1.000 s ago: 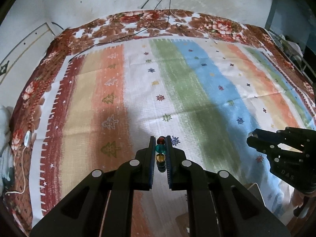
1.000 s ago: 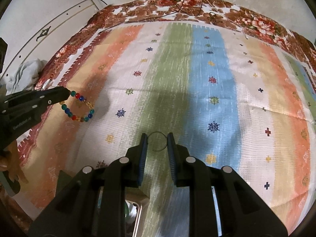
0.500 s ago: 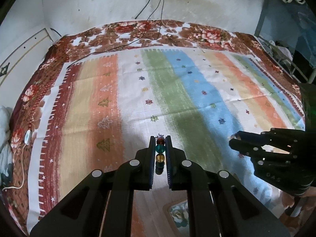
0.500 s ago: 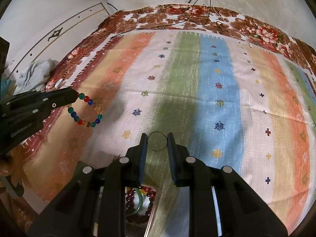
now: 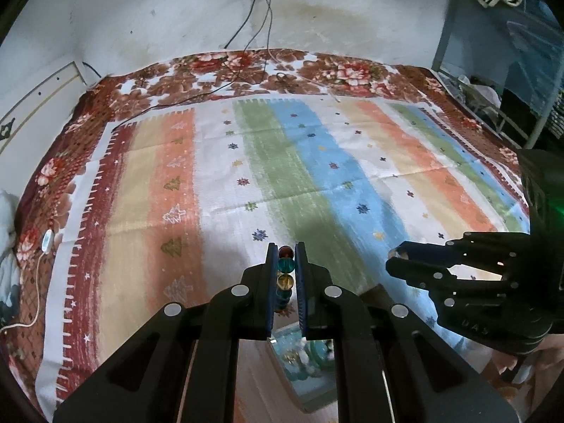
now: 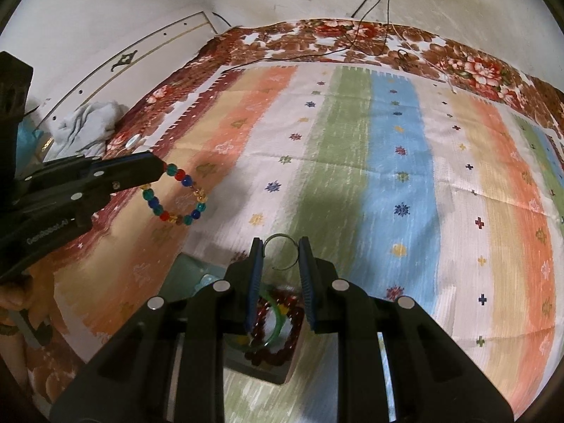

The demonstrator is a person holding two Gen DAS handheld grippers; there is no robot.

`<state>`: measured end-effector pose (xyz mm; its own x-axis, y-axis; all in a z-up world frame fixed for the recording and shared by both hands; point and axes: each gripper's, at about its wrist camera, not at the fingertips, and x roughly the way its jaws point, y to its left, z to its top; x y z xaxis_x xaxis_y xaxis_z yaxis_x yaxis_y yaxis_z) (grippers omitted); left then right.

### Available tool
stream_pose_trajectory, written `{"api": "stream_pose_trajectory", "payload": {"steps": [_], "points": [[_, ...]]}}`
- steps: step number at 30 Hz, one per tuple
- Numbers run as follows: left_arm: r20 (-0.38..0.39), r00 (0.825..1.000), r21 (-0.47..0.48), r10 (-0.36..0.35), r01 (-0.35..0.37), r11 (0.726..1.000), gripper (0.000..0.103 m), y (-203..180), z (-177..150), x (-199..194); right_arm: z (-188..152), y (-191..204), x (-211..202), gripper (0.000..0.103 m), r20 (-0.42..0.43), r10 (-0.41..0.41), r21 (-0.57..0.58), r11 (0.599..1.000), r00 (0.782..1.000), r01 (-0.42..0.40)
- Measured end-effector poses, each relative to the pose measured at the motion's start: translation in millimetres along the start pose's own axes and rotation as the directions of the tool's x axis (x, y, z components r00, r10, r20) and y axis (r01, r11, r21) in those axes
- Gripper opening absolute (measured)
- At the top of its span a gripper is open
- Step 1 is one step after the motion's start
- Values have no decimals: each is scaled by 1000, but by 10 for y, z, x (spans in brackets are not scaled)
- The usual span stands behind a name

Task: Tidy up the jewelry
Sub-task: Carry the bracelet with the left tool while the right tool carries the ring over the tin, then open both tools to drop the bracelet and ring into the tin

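Note:
My left gripper [image 5: 286, 252] is shut on a bracelet of coloured beads [image 5: 285, 272]; in the right wrist view the bracelet [image 6: 176, 195] hangs as a loop from the left gripper [image 6: 160, 169] above the striped cloth. My right gripper [image 6: 281, 246] is shut on a thin wire ring [image 6: 280, 252] held between its fingers; it shows in the left wrist view [image 5: 396, 259] at the right. Below both grippers lies a small jewelry box [image 6: 271, 363] with dark red beads and a green bangle [image 6: 276, 328]; another compartment shows in the left wrist view [image 5: 303, 359].
A striped, patterned cloth [image 5: 317, 183] covers the bed over a floral blanket [image 5: 225, 74]. Cables [image 5: 246, 28] run from a wall socket onto the bed's far edge. A white corded device [image 5: 46, 243] lies at the left edge. Crumpled cloth [image 6: 84, 127] lies left.
Both grippers have pulled back and risen with their items held. The jewelry box has come into view beneath them.

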<state>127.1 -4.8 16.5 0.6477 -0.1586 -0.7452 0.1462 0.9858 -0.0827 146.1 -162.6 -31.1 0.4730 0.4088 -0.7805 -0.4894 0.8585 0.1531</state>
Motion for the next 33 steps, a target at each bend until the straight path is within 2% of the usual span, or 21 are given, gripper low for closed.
{"api": "stream_pose_trajectory", "payload": {"steps": [13,25,26,27,28,29,30,33], "points": [[19,999,53,-41,39,998,9,-267,-317,-274,-336,76,-97,22,-15,47,-15,999,999,-47],[21,998,62,-56,55,997,10,-316,-403,-354,-390,157,-77,22,-21,66,-26,997,998,-67],[23,998,59,-55,54,997,15,-317,-404,-356,-397,162,-76,23,-24,68,-31,997,997,-69],[25,998,54,-53,52,997,24,-308,-402,-357,-405,164,-75,33,-24,62,-35,997,998,-63],[26,998,46,-52,50,998,45,-293,-397,-361,-417,157,-81,54,-16,40,-33,999,999,-40],[32,998,40,-55,53,998,54,-284,-393,-369,-423,141,-86,62,-10,26,-31,999,1000,-26],[36,998,35,-55,53,998,54,-267,-388,-378,-433,137,-91,66,-7,16,-37,999,1000,-16],[37,998,28,-49,48,998,55,-257,-390,-365,-466,144,-125,70,3,2,-61,998,1000,-2]]}}
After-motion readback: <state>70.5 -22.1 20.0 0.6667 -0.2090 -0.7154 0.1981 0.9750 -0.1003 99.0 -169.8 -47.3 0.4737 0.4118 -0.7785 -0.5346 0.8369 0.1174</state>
